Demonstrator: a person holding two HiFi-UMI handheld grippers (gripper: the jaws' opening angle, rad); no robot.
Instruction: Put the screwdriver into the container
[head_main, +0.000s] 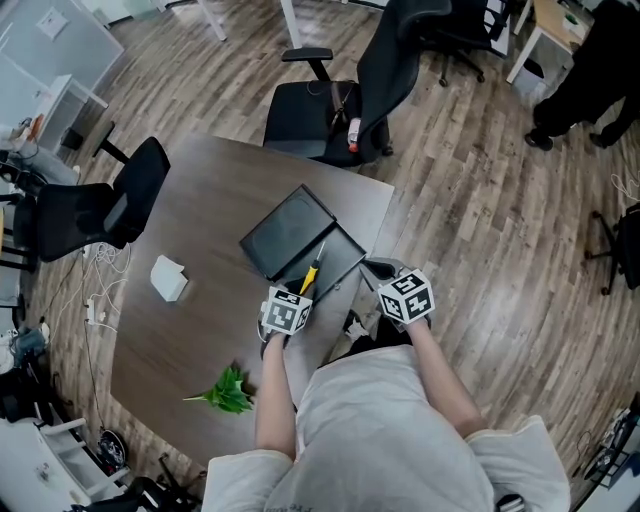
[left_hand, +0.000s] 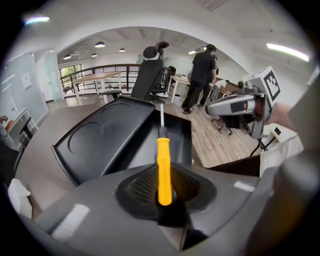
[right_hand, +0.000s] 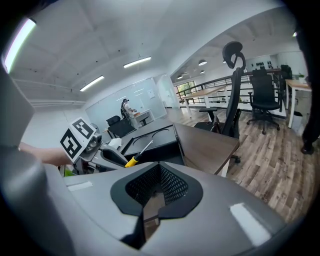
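Note:
A screwdriver (left_hand: 163, 162) with a yellow handle and a thin metal shaft is clamped in my left gripper (left_hand: 165, 195), which is shut on the handle. Its tip points out over the open black container (left_hand: 150, 140). In the head view the screwdriver (head_main: 311, 273) hangs above the container (head_main: 325, 262), just ahead of the left gripper (head_main: 287, 310). The container's lid (head_main: 285, 230) lies open to the left. My right gripper (head_main: 405, 297) hovers off the table's right edge; its jaws are shut with nothing between them. From the right gripper view, the screwdriver (right_hand: 138, 152) and left gripper (right_hand: 95, 150) show at left.
A dark table (head_main: 190, 210) holds a white box (head_main: 168, 278) at left and a green plant sprig (head_main: 228, 392) near the front. Black office chairs (head_main: 330, 95) stand at the far side and left (head_main: 95, 210). A person (left_hand: 200, 75) stands in the background.

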